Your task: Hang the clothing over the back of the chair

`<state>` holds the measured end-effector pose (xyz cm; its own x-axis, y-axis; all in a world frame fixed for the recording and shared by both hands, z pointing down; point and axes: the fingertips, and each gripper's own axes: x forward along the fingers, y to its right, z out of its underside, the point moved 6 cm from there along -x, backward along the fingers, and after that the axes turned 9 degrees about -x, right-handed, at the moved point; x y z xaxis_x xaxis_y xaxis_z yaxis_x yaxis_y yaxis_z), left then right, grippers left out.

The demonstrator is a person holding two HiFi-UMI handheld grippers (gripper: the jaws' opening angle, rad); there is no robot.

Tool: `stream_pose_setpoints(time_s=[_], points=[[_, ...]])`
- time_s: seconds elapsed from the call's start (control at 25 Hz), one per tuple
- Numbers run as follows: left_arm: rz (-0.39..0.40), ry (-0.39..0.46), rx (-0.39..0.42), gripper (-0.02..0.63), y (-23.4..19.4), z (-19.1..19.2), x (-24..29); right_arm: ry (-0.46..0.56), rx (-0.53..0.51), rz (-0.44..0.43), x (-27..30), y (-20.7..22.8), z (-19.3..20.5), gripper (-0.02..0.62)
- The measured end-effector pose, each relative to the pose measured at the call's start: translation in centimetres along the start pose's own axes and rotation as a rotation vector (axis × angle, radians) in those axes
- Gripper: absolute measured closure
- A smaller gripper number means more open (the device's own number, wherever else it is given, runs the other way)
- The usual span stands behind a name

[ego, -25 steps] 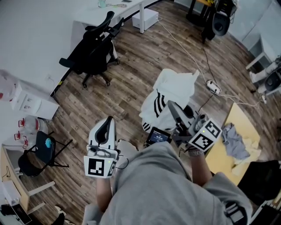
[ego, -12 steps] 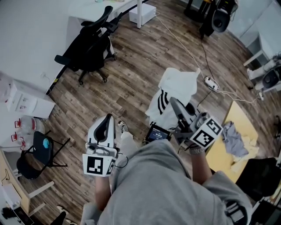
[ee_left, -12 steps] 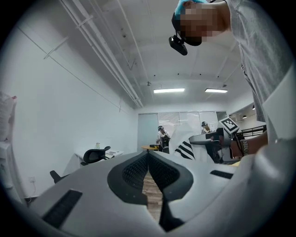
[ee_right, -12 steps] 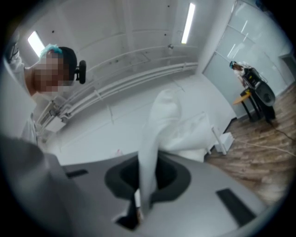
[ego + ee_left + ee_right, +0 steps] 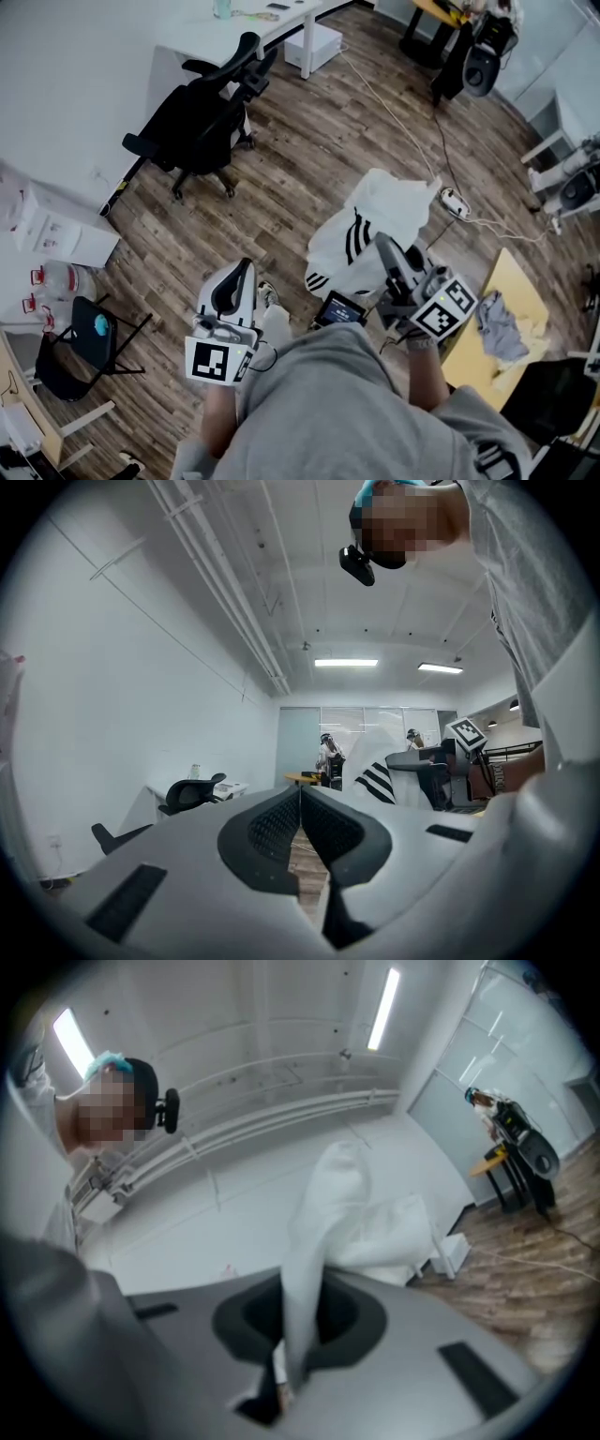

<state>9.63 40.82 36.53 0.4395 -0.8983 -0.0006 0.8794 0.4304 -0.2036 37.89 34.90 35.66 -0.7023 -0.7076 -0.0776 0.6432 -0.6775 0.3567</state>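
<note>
Clothing (image 5: 375, 220), white with black stripes, is seen bunched at centre right of the head view, clamped in the closed jaws of the right gripper (image 5: 386, 251). In the right gripper view a fold of the white fabric (image 5: 323, 1232) is pressed between the two dark pads and rises above that gripper (image 5: 295, 1330). The left gripper (image 5: 244, 270), at lower centre left, is held level with its jaws brought together on nothing; in its own view (image 5: 300, 819) the pads meet with only floor visible past them, and the striped garment (image 5: 378, 782) is seen to the right. A black office chair (image 5: 202, 122) stands at upper left on the wood floor (image 5: 300, 159), well apart from the garment, beside a white desk (image 5: 239, 28). A grey cloth (image 5: 499, 323) lies on a yellow table (image 5: 514, 277) at lower right.
</note>
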Motion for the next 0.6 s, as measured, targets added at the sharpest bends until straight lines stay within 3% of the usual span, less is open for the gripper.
stream_pose_setpoints(time_s=[0.6], points=[[0.070, -0.003, -0.011, 0.569, -8.9, -2.1, 6.1, 0.013, -0.003, 0.079, 8.8, 1.4, 0.2, 0.555]])
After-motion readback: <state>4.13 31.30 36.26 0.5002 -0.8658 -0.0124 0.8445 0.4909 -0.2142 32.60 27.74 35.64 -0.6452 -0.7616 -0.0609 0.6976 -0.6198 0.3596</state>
